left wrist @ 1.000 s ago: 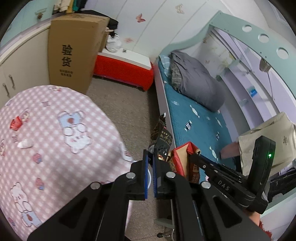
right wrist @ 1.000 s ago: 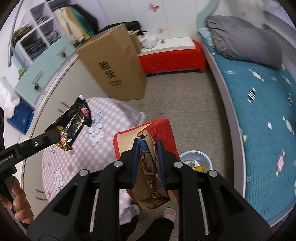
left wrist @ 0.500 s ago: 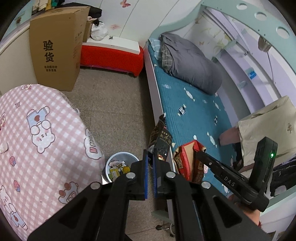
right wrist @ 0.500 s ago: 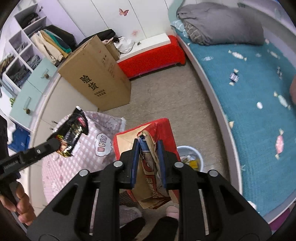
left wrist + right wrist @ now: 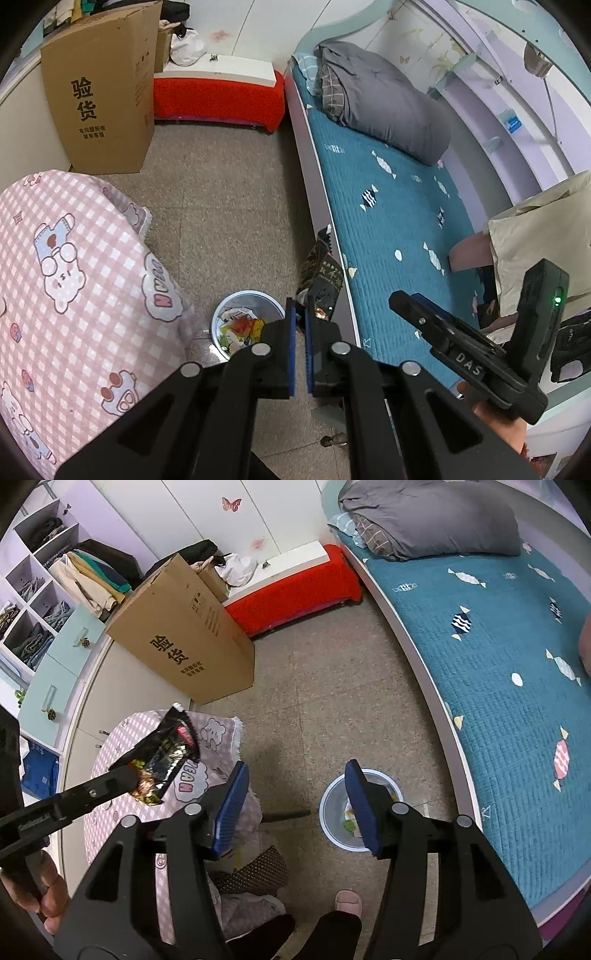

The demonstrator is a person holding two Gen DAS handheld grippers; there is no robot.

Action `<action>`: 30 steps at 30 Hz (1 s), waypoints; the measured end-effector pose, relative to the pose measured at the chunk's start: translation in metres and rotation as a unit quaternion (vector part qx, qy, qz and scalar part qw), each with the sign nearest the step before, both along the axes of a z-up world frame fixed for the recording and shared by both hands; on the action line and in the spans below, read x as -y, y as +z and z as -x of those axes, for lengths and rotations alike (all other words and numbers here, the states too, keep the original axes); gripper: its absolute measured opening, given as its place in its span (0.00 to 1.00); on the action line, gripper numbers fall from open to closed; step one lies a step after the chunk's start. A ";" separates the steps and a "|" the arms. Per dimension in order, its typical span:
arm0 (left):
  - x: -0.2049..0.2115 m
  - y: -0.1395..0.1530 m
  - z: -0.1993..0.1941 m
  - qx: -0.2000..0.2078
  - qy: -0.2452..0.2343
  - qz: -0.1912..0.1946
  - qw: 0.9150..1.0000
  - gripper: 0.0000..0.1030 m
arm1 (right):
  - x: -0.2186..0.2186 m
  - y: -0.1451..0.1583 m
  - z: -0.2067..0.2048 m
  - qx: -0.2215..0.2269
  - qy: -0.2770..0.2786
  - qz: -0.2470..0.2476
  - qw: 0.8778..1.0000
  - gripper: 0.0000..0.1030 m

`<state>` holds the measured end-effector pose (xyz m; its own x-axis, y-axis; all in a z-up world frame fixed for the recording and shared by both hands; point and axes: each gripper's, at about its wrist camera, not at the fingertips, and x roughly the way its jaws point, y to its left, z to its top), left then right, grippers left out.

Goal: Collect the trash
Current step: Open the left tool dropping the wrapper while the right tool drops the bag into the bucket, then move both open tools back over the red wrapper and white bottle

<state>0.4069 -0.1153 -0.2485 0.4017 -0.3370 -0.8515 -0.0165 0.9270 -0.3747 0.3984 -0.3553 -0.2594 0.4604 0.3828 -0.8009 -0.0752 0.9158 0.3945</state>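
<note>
My left gripper [image 5: 300, 317] is shut on a black snack wrapper [image 5: 322, 275], held in the air just right of a small round trash bin [image 5: 246, 322] on the floor. The bin holds colourful scraps. My right gripper [image 5: 297, 805] is open and empty above the same bin [image 5: 360, 808]. The wrapper [image 5: 166, 755] and the left gripper's finger also show at the left of the right wrist view. The right gripper's body [image 5: 461, 354] shows at the right of the left wrist view.
A round table with a pink checked bear cloth [image 5: 62, 280] stands left of the bin. A bed with a teal quilt [image 5: 388, 221] runs along the right. A tall cardboard box [image 5: 184, 638] and a red bench [image 5: 295, 587] stand at the back. My shoe [image 5: 347, 902] is near the bin.
The right gripper has opened and the red paper bag it held is gone from it. Both grippers swung from over the table toward the bin.
</note>
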 end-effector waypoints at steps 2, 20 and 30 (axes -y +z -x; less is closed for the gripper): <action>0.006 -0.002 -0.003 -0.003 -0.005 -0.002 1.000 0.03 | 0.002 0.001 -0.001 0.002 0.000 0.003 1.000 0.52; 0.049 -0.001 -0.027 -0.014 -0.049 0.017 0.999 0.35 | 0.028 0.026 0.007 0.037 -0.042 0.001 0.998 0.58; 0.024 0.014 -0.009 0.013 0.001 0.010 1.000 0.59 | 0.007 0.028 0.016 0.030 -0.024 0.010 0.999 0.59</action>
<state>0.4163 -0.1393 -0.2345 0.4249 -0.3527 -0.8337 -0.0088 0.9193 -0.3934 0.3829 -0.3625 -0.2310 0.5258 0.3430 -0.7784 -0.0546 0.9268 0.3715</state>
